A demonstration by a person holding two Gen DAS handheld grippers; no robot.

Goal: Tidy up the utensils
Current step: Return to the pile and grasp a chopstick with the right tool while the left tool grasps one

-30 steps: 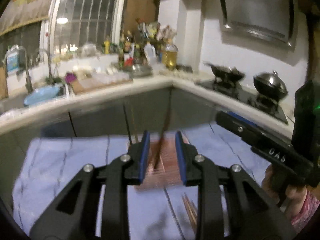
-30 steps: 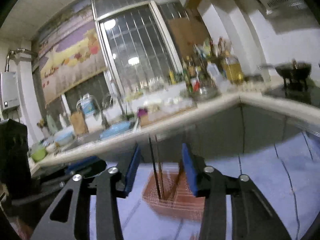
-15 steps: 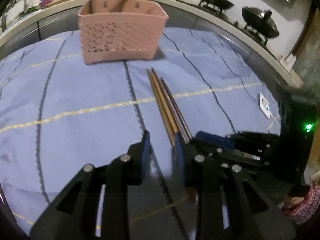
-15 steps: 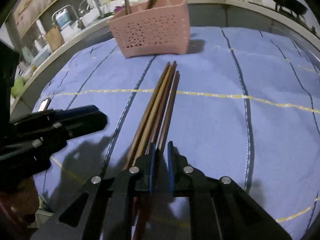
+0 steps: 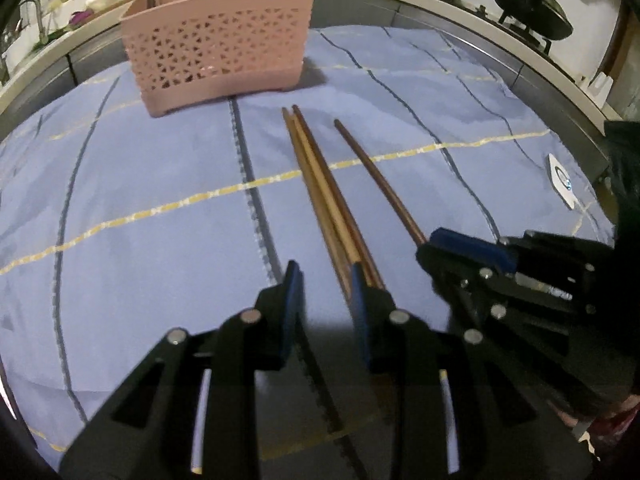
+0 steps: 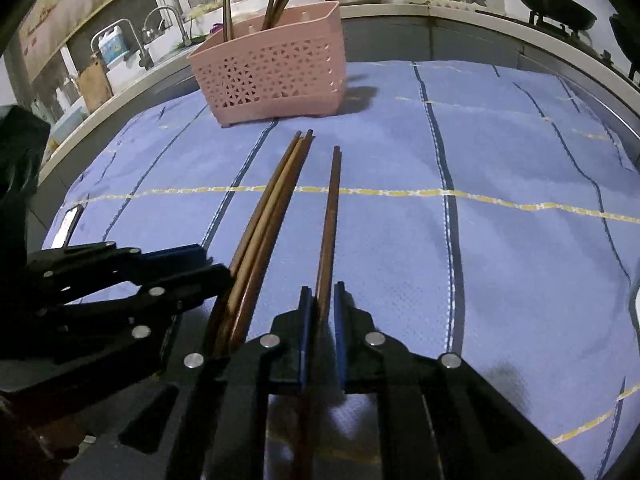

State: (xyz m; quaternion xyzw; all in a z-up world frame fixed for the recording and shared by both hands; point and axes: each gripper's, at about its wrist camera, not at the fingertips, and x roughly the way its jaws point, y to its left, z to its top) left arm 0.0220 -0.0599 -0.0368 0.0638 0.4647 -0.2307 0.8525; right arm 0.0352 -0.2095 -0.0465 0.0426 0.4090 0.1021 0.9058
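The right tool point(image 6: 320, 300) grips one dark chopstick point(image 6: 329, 216) at center frame; the left tool point(image 5: 326, 280) stands open beside the chopstick bundle point(image 5: 324, 192).

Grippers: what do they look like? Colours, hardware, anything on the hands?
The left gripper and right gripper look identical: matte black angular linkage arms with triangular cutouts, round silver pivot screws, and blue pads lining the inner faces of the fingers. No cables or readable markings show. A pink patterned sleeve edges the right hand.

4 chopsticks point(image 6: 280, 208) on cloth, 1 pink basket point(image 6: 276, 68) holding several more, 2 woks point(image 5: 528, 4) behind.
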